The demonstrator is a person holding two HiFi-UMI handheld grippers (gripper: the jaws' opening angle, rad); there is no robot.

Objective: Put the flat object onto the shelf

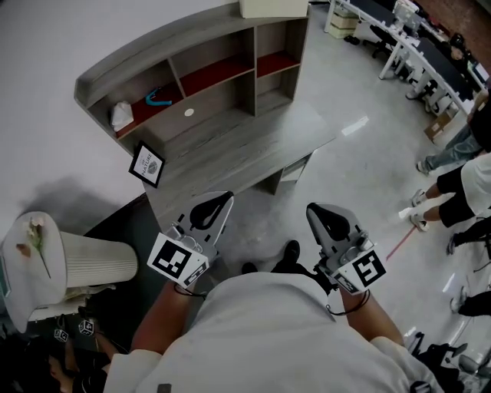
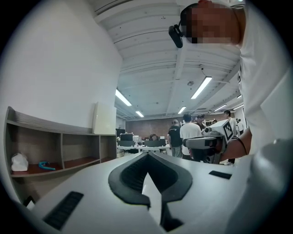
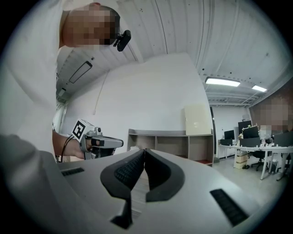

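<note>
While neither tool carries anything, we can only judge the job by how the flat things lie. Our left gripper (image 1: 222, 203) at lower centre has its jaws pressed together with nothing between them, as its own view shows, and our right gripper (image 1: 316, 212) beside it is likewise closed on empty air. Both hang over the floor in front of the desk (image 1: 238, 146), apart from it and from the shelf (image 1: 153, 50) that stands on the desk's far side at upper left. Two things could be the flat object. A small dark-framed picture (image 1: 146, 164) sits at the desk's left edge, below the shelf's compartments and not in one; whether it lies flat or leans we cannot tell. A pale board (image 1: 272, 8) at the top of the frame stands on top of the shelf unit at its right end, upright against the wall in both gripper views. If the board is meant, it is already on the shelf and we judge nothing is left. If the framed picture is meant, it is on the desktop and the whole carry remains. The compartments hold a crumpled white thing (image 1: 121, 115), a blue thing (image 1: 159, 97) and a small white disc (image 1: 189, 112), with room beside them.
</note>
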